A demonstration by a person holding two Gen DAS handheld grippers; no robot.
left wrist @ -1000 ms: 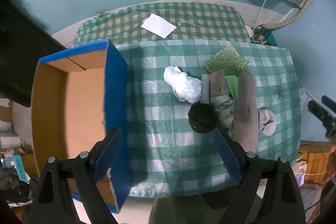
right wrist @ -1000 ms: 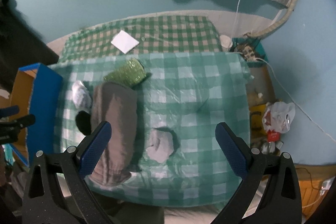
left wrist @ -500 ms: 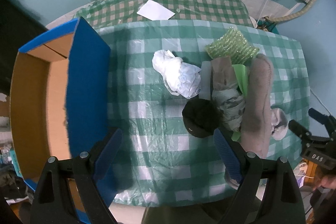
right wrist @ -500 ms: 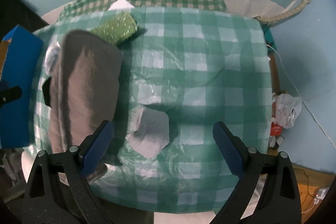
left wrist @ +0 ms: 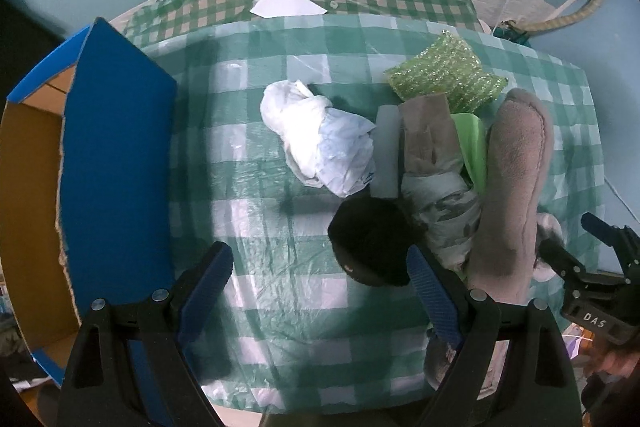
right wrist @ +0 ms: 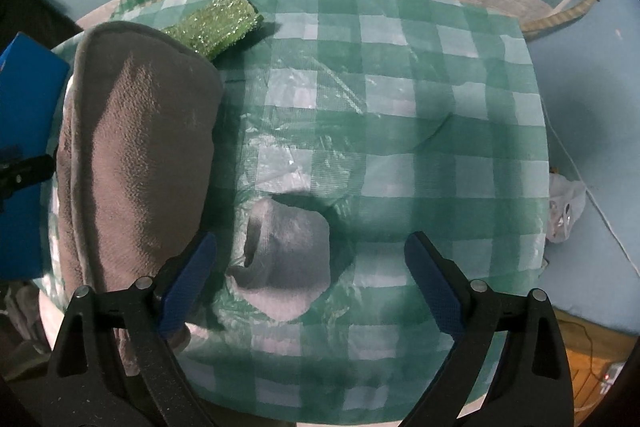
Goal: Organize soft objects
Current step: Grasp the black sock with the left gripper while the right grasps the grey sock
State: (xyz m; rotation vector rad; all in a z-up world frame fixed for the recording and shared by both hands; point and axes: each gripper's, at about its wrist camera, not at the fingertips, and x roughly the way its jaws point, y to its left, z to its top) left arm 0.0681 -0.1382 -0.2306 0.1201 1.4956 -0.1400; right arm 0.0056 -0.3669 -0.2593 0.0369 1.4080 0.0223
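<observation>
"DAS" reads white on the black right gripper [left wrist: 600, 291], lower right; green-checked plastic-covered desk [left wrist: 280, 211]; both grippers' fingers wide open, empty, the right closing.

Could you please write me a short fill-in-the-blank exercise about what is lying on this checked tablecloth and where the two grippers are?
1. The crumpled white plastic bag lies between the black cap and the open ____ cardboard box.
2. The sparkly ____ sponge lies at the far end of the folded grey towel.
3. The right gripper is open above a small ____ cloth.
4. The left gripper holds ____.

Missing words: blue; green; grey; nothing
</observation>
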